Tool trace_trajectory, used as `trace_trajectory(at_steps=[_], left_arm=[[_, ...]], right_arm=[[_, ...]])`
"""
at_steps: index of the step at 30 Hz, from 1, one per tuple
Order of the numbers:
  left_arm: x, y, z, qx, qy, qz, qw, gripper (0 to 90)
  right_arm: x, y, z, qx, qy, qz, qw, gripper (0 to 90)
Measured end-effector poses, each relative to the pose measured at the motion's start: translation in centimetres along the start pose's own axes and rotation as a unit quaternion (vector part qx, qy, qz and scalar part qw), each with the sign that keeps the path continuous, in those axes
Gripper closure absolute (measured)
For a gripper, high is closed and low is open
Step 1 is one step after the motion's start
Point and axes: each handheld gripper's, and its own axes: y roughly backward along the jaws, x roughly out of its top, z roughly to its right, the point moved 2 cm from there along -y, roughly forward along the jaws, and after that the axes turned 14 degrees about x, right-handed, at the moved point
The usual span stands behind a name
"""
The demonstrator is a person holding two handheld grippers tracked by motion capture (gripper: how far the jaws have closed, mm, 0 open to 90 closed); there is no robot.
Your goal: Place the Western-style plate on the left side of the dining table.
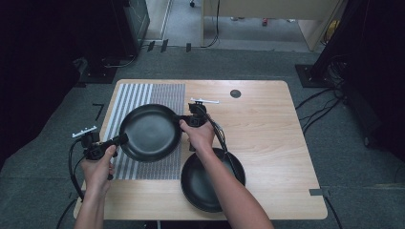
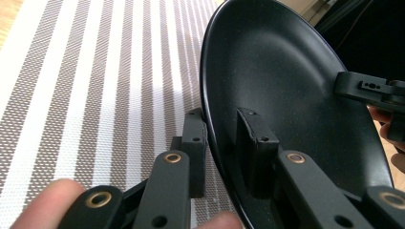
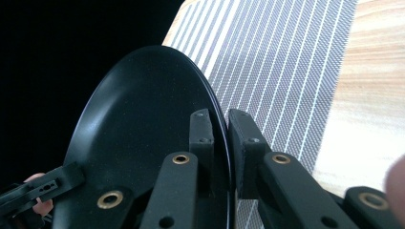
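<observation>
- Two black plates: one plate (image 1: 150,132) held above the striped mat (image 1: 143,95) near the table's left edge; second plate (image 1: 205,183) rests at the front edge.
- Left gripper (image 1: 119,139) and right gripper (image 1: 184,120) pinch opposite rims.
- Wooden table (image 1: 267,124), grey carpet (image 1: 248,62).
- Left gripper view: jaws straddle the rim.

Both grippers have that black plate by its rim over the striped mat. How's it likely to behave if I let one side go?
The black plate looks rigid, so it probably won't flex. Its smooth rim may slip in the right hand-held gripper. Held by the left hand-held gripper alone, it would likely tip.
</observation>
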Motion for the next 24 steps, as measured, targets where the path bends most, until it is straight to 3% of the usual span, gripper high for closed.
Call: trace_trajectory(at_steps=[17, 24], left_arm=[[0.6, -1.4, -1.6, 0.013, 0.020, 0.001, 0.9997, 75.2], [0.5, -2.3, -2.4, 0.028, 0.028, -0.003, 0.9992, 75.2]], right_arm=[[1.1, -2.6, 0.6, 0.004, 0.011, -0.017, 0.9998, 81.5], [1.3, -4.2, 1.6, 0.007, 0.010, -0.027, 0.9996, 81.2]])
